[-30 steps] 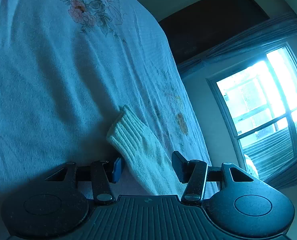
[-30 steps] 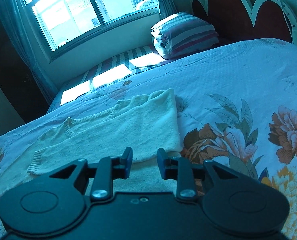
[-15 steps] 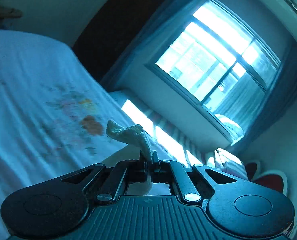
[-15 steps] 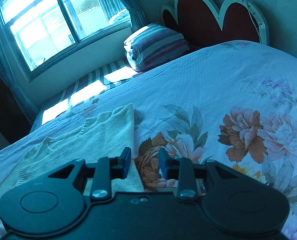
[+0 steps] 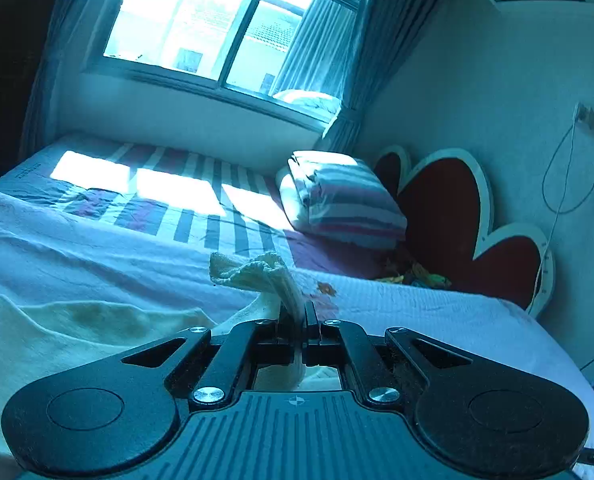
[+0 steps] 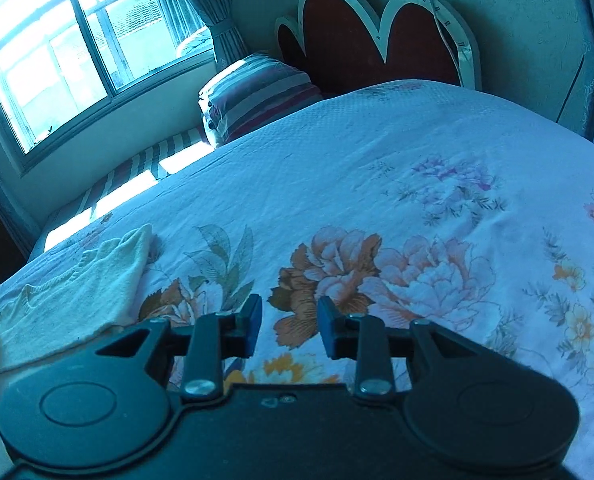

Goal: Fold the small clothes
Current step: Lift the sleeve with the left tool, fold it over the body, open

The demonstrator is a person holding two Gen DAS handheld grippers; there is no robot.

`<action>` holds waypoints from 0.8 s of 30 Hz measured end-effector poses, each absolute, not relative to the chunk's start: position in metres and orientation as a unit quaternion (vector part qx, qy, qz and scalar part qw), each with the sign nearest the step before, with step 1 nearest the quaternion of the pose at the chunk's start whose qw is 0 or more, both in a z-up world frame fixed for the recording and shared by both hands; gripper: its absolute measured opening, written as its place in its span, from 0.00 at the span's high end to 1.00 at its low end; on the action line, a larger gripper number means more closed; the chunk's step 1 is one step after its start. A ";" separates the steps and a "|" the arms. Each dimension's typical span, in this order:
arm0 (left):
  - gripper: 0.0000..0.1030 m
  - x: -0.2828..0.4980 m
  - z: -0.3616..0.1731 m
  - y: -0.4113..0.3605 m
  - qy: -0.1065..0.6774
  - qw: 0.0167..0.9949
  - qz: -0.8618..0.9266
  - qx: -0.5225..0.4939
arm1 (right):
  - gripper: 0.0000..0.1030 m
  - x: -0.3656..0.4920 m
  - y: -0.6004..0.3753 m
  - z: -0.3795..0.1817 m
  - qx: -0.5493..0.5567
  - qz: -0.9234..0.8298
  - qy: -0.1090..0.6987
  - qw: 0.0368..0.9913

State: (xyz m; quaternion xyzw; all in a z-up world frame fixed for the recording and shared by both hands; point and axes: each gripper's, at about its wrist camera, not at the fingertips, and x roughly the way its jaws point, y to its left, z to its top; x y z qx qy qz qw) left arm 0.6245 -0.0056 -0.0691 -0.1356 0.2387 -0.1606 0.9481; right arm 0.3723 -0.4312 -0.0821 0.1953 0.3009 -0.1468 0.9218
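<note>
In the left wrist view we see the left gripper, whose jaws stood apart around the sweater sleeve a second ago, now clamped on the cuff and lifted over the body (the sleeve fold is underway). In the right wrist view the right gripper hovers with jaws narrowly apart and empty over the bed, and only here do we see the sweater's far side lying flat at the left.

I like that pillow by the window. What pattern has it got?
Stripes: the pillow has pale and reddish-purple bands, clearest in the left wrist view.

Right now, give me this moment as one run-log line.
left tool: shut on sweater sleeve, lifted | right tool: open, empty, over bedspread | sweater: partly folded
</note>
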 end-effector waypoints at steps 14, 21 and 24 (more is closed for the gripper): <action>0.98 0.602 -0.089 -0.108 0.265 0.942 -0.202 -0.048 | 0.69 0.369 -0.503 -0.096 0.204 -0.168 0.291 0.919; 0.98 0.597 -0.098 -0.152 0.284 0.934 -0.213 0.045 | 0.69 0.382 -0.511 -0.094 0.203 -0.156 0.285 0.924; 0.95 0.592 -0.103 -0.174 0.300 0.918 -0.248 0.075 | 0.69 0.382 -0.510 -0.097 0.203 -0.153 0.293 0.922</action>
